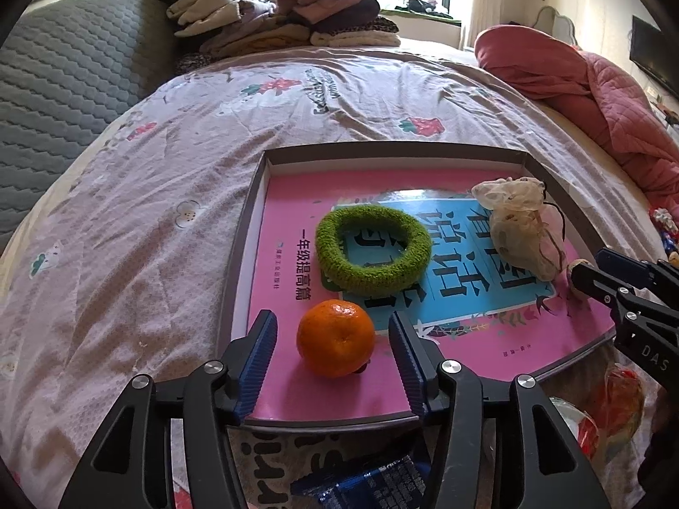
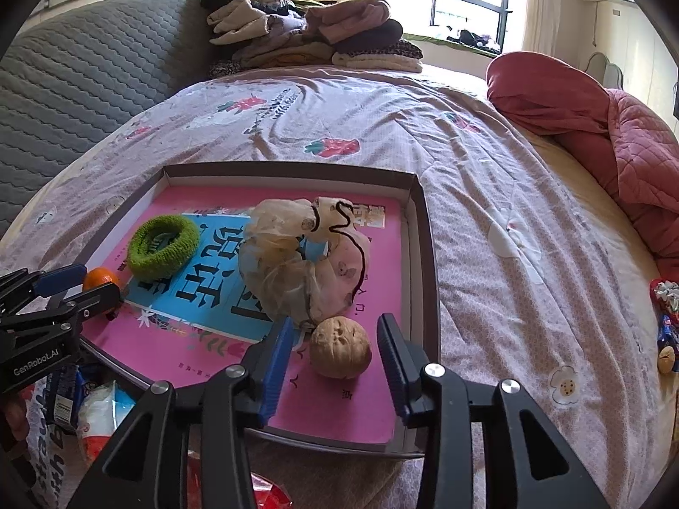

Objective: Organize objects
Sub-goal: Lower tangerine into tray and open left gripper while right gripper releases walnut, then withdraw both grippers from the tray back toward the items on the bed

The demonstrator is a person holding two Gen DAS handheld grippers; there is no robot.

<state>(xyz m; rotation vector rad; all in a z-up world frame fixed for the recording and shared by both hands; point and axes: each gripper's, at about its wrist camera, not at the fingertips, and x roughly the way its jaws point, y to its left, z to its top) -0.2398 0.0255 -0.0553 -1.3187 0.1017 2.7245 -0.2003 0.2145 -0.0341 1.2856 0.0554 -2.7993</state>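
Note:
A shallow grey box (image 1: 382, 150) (image 2: 424, 229) lies on the bed with a pink and blue book (image 1: 297, 394) (image 2: 339, 415) inside it. On the book rest an orange (image 1: 336, 338) (image 2: 98, 278), a green hair scrunchie (image 1: 373, 250) (image 2: 163, 246), a gauzy drawstring pouch (image 1: 520, 225) (image 2: 293, 263) and a walnut (image 2: 340, 347) (image 1: 578, 282). My left gripper (image 1: 333, 335) stands open with the orange between its pads, gaps on both sides. My right gripper (image 2: 335, 345) is open around the walnut, not touching it.
Snack packets (image 1: 373, 483) (image 2: 97, 415) lie on the sheet in front of the box. A red quilt (image 1: 594, 97) (image 2: 594, 127) lies at the right, folded clothes (image 1: 276, 12) (image 2: 305, 29) at the back, a grey headboard (image 1: 63, 76) on the left. Small items (image 2: 666, 322) sit at the right edge.

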